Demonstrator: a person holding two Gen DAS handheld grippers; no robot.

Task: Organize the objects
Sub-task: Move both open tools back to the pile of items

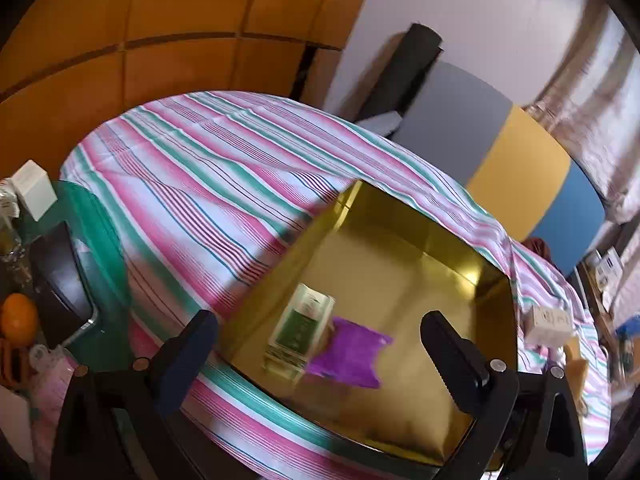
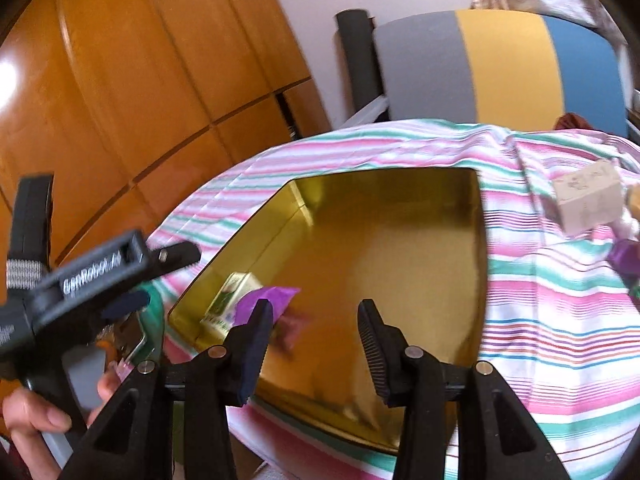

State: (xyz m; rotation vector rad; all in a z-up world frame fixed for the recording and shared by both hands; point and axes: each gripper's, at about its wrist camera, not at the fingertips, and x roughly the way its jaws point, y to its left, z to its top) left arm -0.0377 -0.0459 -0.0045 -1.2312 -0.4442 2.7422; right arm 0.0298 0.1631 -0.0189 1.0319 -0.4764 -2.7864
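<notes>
Left wrist view. Your left gripper point(image 1: 320, 346) hangs over the near edge of the gold tray point(image 1: 420, 240), its fingers spread wide and holding nothing. Inside the tray, in the lower centre of the frame, lie a green-and-white packet point(image 1: 300, 330) and a purple wrapper point(image 1: 348, 350), touching each other. A small pale box point(image 1: 549, 323) sits on the striped cloth point(image 1: 200, 168) at the right edge of the frame, just outside the tray. At lower left an orange point(image 1: 18, 320) and a dark phone-like slab point(image 1: 60, 284) rest on a green surface.

Right wrist view. Your right gripper point(image 2: 316, 328) also stands open and empty, aimed at the tray's bare floor point(image 2: 400, 248). The packet point(image 2: 230, 300) and wrapper point(image 2: 264, 298) occupy the tray's left corner, at lower left of centre. The pale box point(image 2: 586, 197) and a purple object point(image 2: 624, 262), too blurred to name, remain on the cloth at upper right.

The step in hand is probably fetching the next loose item. Swing right towards the pale box, approach it squarely across its flat faces, and close firmly but gently; cardboard may crush.
</notes>
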